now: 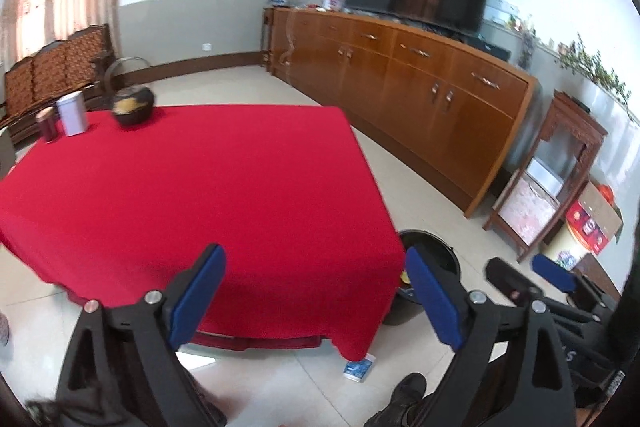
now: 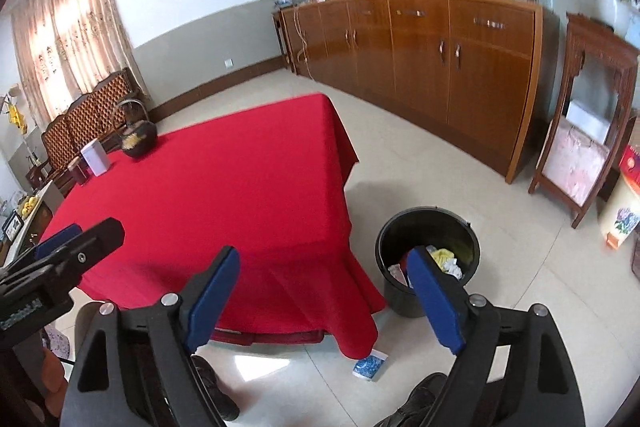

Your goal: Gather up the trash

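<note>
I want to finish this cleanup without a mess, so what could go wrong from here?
1. The blue-and-white packet lies on the floor half under the hanging corner of the red tablecloth; tongs reaching for it might snag the cloth and shift the dark teapot and tins.
2. The black trash bucket stands close to the table and the person's shoes, so it could get kicked over, spilling the crumpled paper.

Your black trash bucket (image 2: 428,259) stands upright on the tiled floor just beside the red-draped table's near corner. Inside lies crumpled trash (image 2: 444,261), white, yellow and pinkish pieces, heaped low against the wall.
</note>
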The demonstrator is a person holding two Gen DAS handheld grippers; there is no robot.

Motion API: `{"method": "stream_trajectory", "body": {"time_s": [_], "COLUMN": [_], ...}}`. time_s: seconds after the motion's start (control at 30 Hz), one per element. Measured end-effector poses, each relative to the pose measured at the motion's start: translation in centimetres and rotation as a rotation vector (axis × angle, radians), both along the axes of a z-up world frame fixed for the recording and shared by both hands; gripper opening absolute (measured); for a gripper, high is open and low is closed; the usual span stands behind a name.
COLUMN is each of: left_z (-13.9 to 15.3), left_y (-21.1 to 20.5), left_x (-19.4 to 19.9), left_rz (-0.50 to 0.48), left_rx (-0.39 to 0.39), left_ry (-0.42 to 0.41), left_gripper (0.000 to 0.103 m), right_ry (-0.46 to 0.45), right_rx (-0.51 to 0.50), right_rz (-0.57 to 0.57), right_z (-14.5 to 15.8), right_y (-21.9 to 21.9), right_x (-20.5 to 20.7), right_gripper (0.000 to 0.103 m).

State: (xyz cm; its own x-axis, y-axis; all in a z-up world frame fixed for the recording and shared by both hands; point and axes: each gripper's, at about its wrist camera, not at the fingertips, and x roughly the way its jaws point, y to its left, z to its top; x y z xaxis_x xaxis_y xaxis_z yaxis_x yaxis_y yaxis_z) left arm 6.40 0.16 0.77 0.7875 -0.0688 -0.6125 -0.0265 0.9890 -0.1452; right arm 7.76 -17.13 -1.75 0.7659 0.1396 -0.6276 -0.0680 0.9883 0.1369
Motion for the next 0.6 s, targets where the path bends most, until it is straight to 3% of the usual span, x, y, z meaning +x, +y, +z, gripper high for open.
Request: {"method": "stream_trajectory", "body": {"time_s": [0.2, 0.6], "left_z": [0.8, 0.3], "left_y": [1.7, 2.7], "left_x": [-2.4, -4.3], "left_rz": [0.049, 0.077], "left_rx": [0.015, 0.034], "left_ry": [-0.051, -0.078], "left_gripper": [0.095, 0.097], "right_ry": [-0.089, -0.107], "right_rx": [-0.049, -0.045], "right_rz": [-0.039, -0.051], "right_z": [2.0, 2.9], "right_y": [2.0, 2.4], "right_x": [-3.7, -4.3], "right_gripper": [0.089, 0.089]}}
